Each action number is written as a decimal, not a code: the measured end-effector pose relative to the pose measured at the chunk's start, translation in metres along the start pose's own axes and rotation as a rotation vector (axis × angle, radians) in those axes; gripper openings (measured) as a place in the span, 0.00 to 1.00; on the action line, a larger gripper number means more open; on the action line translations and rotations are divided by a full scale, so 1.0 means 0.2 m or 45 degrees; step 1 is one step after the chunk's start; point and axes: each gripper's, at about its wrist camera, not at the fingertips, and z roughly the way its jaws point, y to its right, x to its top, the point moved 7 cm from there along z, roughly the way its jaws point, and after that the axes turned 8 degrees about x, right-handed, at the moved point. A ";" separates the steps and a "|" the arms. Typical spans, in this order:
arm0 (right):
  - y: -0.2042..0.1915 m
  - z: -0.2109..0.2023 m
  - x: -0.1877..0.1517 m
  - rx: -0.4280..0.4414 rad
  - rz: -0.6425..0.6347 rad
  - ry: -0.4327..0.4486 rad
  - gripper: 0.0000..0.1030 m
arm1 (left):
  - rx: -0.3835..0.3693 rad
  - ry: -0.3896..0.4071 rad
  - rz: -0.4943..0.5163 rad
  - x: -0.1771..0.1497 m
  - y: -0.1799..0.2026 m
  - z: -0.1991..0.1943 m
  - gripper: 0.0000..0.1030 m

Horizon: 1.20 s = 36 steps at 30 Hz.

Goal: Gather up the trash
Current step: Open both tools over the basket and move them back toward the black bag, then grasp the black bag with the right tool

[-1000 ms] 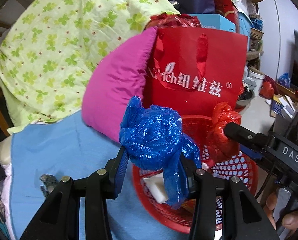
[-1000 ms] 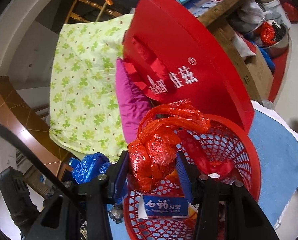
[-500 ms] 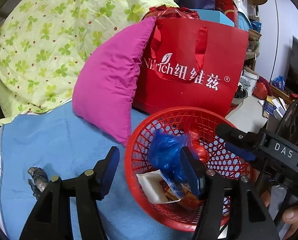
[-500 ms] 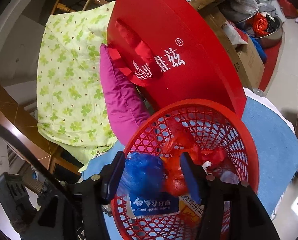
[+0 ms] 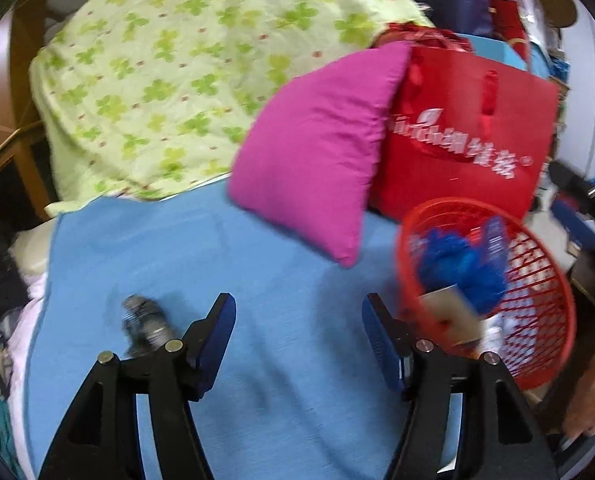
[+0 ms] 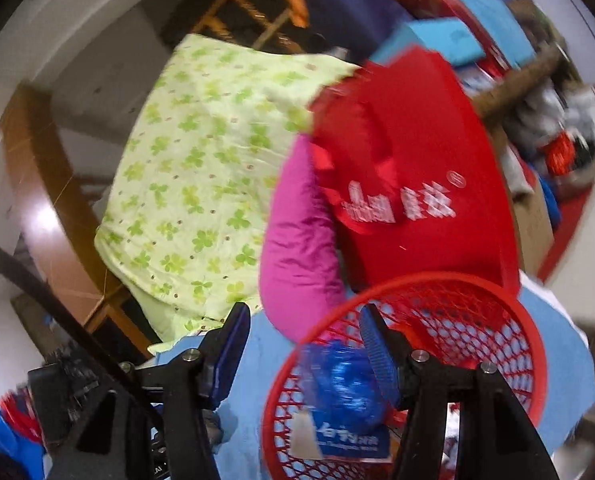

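The left claw (image 5: 297, 320) is held wide and empty above the blue cover (image 5: 225, 264), its jaws having just been opening with nothing between them. A small crumpled dark scrap (image 5: 145, 320) lies on the cover at about 9 o'clock from it. The red basket (image 5: 545, 320), at 3 o'clock, contains the blue plastic bag (image 5: 457, 264) and a carton. The right claw (image 6: 303, 340) is likewise open and empty over the basket rim (image 6: 533, 332), the bag (image 6: 341, 384) below it. A pink cushion (image 5: 313, 152) leans on a red paper bag (image 5: 469, 136).
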 end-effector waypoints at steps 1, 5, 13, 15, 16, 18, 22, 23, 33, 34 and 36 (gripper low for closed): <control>-0.04 0.01 -0.01 0.013 -0.030 0.002 0.59 | 0.027 -0.005 -0.010 -0.02 -0.05 0.00 0.65; -0.25 0.04 -0.08 0.081 -0.185 0.003 0.59 | 0.134 -0.031 -0.055 -0.14 -0.28 0.02 0.65; -0.62 0.16 -0.31 0.249 -0.405 -0.079 0.59 | 0.300 -0.141 -0.222 -0.44 -0.74 0.04 0.65; -0.68 0.20 -0.37 0.275 -0.432 -0.111 0.61 | 0.336 -0.170 -0.275 -0.51 -0.86 0.05 0.65; -0.71 0.22 -0.41 0.284 -0.444 -0.133 0.61 | 0.352 -0.184 -0.299 -0.54 -0.91 0.05 0.65; -0.77 0.27 -0.49 0.306 -0.470 -0.187 0.61 | 0.375 -0.208 -0.340 -0.60 -0.99 0.06 0.65; -0.84 0.36 -0.62 0.314 -0.499 -0.278 0.61 | 0.402 -0.237 -0.401 -0.68 -1.10 0.09 0.65; -0.85 0.38 -0.65 0.312 -0.504 -0.295 0.61 | 0.404 -0.241 -0.414 -0.70 -1.12 0.10 0.65; -0.85 0.58 -0.85 0.271 -0.492 -0.481 0.61 | 0.414 -0.261 -0.469 -0.80 -1.24 0.18 0.65; -0.85 0.59 -0.86 0.269 -0.485 -0.494 0.61 | 0.408 -0.269 -0.485 -0.81 -1.26 0.19 0.65; -0.85 0.65 -0.90 0.259 -0.477 -0.532 0.61 | 0.398 -0.275 -0.507 -0.82 -1.27 0.20 0.65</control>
